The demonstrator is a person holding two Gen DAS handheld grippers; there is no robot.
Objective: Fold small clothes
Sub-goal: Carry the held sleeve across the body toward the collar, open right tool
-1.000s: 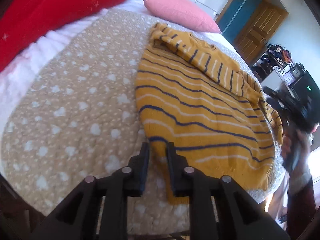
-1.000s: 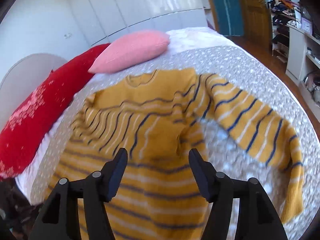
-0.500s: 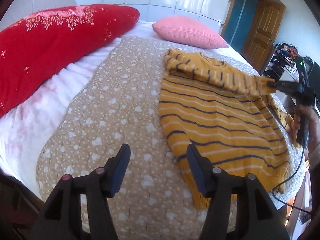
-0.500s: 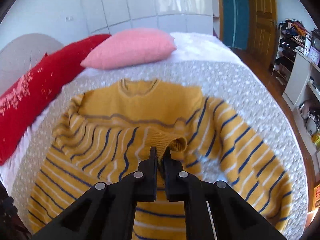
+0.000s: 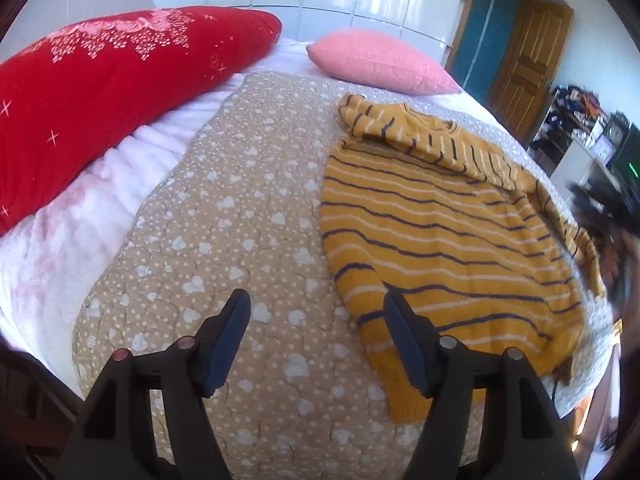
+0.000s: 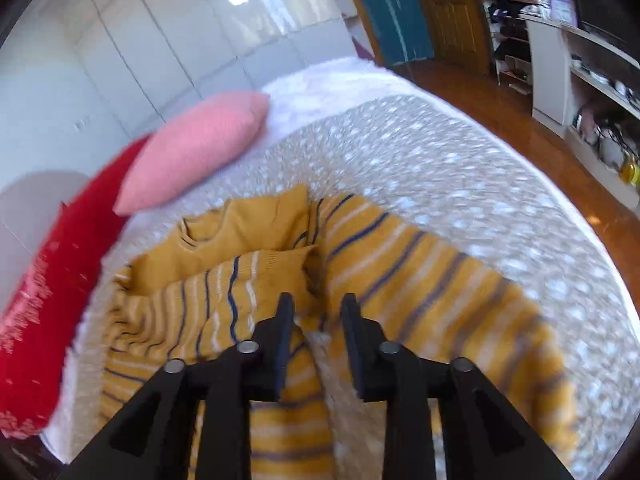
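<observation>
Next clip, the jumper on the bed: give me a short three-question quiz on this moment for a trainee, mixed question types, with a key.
1. True or false: the left tongs grip the jumper.
2. Which sleeve lies folded across the jumper's chest: A) the one nearer the red pillow, B) the one nearer the door?
3. Fill in: the small cushion beyond the jumper's collar is ____.

Key: 1. False; the jaws stand open over the quilt, having just been opening, with nothing between them. 2. A. 3. Pink.
</observation>
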